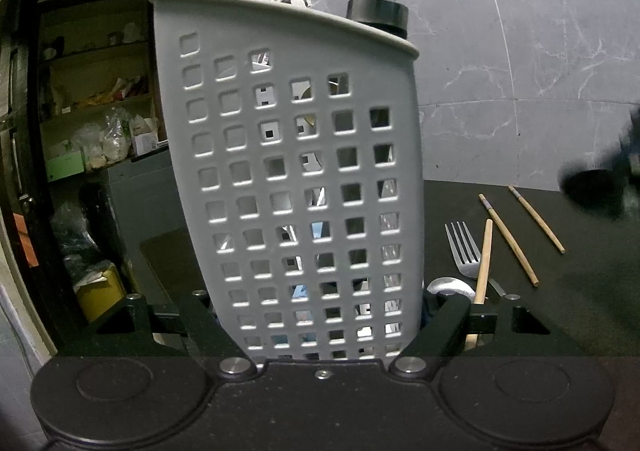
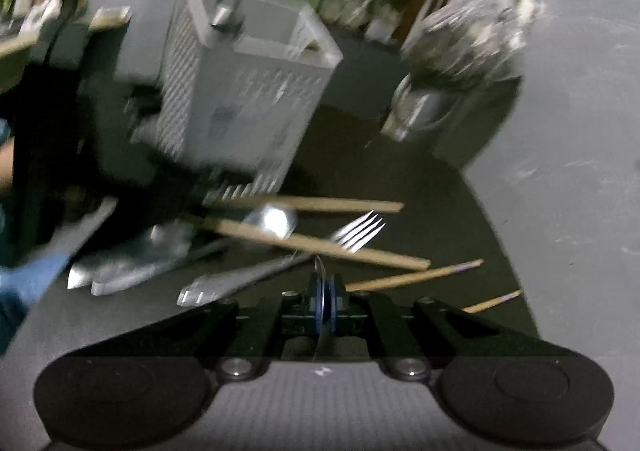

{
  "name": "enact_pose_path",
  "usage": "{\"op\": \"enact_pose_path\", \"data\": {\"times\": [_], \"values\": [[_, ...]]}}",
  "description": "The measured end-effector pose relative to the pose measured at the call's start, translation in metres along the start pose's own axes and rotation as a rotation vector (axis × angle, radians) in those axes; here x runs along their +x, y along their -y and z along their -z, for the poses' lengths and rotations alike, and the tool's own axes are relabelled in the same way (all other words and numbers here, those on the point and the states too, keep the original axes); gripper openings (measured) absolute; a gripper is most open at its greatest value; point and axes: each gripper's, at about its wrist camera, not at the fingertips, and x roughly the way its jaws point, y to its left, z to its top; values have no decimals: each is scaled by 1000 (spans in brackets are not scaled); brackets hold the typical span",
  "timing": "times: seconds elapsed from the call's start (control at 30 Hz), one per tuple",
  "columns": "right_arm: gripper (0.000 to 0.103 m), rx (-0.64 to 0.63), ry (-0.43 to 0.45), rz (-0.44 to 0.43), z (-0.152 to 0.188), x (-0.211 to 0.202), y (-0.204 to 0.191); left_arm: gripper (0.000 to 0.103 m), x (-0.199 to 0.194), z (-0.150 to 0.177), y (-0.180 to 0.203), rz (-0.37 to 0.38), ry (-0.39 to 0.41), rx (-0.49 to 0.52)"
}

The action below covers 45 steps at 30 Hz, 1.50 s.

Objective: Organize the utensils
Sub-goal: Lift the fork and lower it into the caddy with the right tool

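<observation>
A grey perforated holder (image 1: pixel 296 187) stands upright on the dark counter (image 1: pixel 580 311), clamped at its base between the jaws of the left gripper (image 1: pixel 320 315), whose pads press on both of its sides. A black-capped bottle (image 1: pixel 378 13) rises just behind its rim.

To the holder's right lie the loose utensils: a fork (image 1: pixel 464 251) and a spoon (image 1: pixel 450 287) near its foot, one chopstick (image 1: pixel 483 263) across them, two more chopsticks (image 1: pixel 508 235) farther out, apart from each other.

The right wrist view, blurred, shows the right gripper (image 2: pixel 325 305) low over the same scatter, its jaws drawn together with only a thin sliver of metal showing between them; what that sliver belongs to cannot be told. Ahead of it are a fork (image 2: pixel 360 231), a spoon (image 2: pixel 272 219), chopsticks (image 2: pixel 320 245) and flat handles (image 2: pixel 132 263), with the holder (image 2: pixel 244 91) behind.
</observation>
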Motion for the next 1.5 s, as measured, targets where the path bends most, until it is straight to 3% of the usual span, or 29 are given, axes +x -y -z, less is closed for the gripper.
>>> {"op": "enact_pose_path", "data": {"times": [0.37,0.5,0.7,0.93,1.0,1.27,1.5], "values": [[5,294,451,121,-46,-41,52,79,-4,-3,3,7,-5,10],[5,423,610,109,-75,-42,74,79,-4,-4,4,9,-7,14],[5,487,828,85,-120,-29,81,78,-5,-4,4,15,-4,10],[5,497,865,28,-150,23,75,78,-5,-1,-6,34,0,-1],[5,501,882,-13,-149,37,74,78,-4,-1,-10,40,1,-4],[5,457,855,3,-137,76,53,77,-5,5,-18,52,21,-35],[5,388,848,14,-122,76,27,77,-5,7,-22,55,23,-38]]}}
